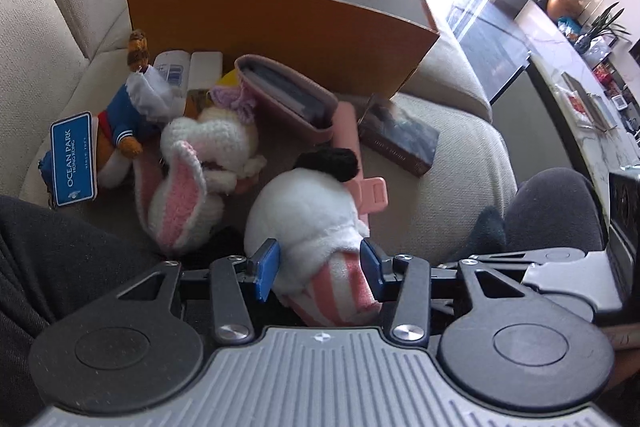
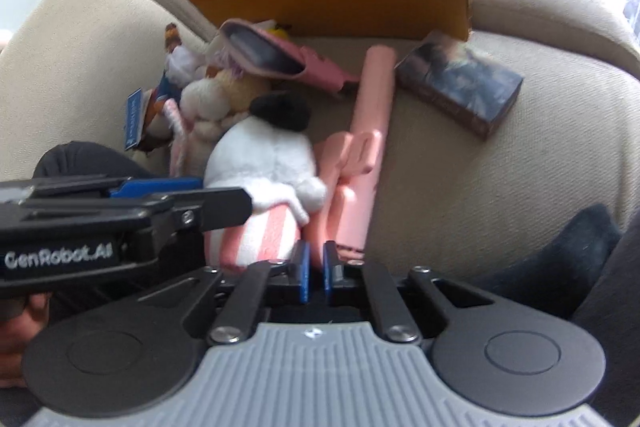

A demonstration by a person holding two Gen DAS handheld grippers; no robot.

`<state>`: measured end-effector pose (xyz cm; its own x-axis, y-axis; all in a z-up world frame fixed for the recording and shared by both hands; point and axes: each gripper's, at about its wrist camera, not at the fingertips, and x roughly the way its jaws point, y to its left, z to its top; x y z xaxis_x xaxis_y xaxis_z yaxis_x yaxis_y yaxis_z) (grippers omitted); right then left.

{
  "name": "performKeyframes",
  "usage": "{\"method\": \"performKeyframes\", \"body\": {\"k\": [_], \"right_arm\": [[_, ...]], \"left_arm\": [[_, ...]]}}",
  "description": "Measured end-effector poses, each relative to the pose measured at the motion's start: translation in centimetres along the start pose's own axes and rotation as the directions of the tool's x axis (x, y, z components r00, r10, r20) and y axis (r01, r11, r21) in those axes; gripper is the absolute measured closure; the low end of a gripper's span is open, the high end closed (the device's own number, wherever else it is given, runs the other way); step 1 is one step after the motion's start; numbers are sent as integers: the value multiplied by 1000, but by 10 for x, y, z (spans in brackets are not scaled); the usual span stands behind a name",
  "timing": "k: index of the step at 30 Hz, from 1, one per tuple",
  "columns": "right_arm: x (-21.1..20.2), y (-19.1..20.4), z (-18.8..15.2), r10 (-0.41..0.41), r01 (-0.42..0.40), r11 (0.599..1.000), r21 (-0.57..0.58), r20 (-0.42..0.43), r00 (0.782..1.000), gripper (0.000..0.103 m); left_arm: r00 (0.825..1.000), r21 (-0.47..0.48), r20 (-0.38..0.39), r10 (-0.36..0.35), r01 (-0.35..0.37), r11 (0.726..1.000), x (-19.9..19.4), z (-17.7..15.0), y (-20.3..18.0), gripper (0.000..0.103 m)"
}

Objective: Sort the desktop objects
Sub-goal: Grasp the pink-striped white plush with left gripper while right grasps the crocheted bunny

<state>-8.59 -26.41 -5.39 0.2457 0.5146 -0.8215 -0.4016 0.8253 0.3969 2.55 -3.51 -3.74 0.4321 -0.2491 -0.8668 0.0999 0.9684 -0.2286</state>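
Gripping the striped end of a white plush, the left gripper has a blue pad on either side of the toy, pressed against its pink-and-white fabric. That plush has a black ear at its far end and lies on the beige sofa.

The right gripper has its jaws drawn nearly together, with a pink strip of the long pink holder sitting in the narrow gap; whether the pads truly pinch it cannot be told through the blur. In the right view the left gripper crosses from the left edge, a hand behind it.

Just left of the plush lies a crocheted rabbit with pink-lined ears. Beyond that is a small bear in a blue sailor top, with a blue tag reading OCEAN PARK. A pink case, open at the top, leans behind the rabbit. To its right a dark card box rests on the cushion. Farther back stands an orange box, open and white inside. Dark-trousered knees sit at both lower sides.
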Motion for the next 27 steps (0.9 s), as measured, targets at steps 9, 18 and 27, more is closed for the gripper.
{"method": "performKeyframes", "body": {"k": [9, 18, 27], "right_arm": [[11, 18, -8, 72, -74, 996, -55, -43, 996, 101], [0, 2, -9, -43, 42, 998, -43, -22, 999, 92], [-15, 9, -11, -92, 94, 990, -106, 26, 995, 75]], "left_arm": [[988, 144, -73, 134, -122, 982, 13, 10, -19, 36], [978, 333, -62, 199, -167, 928, 29, 3, -38, 34], [993, 214, 62, 98, -109, 971, -10, -16, -9, 43]]}}
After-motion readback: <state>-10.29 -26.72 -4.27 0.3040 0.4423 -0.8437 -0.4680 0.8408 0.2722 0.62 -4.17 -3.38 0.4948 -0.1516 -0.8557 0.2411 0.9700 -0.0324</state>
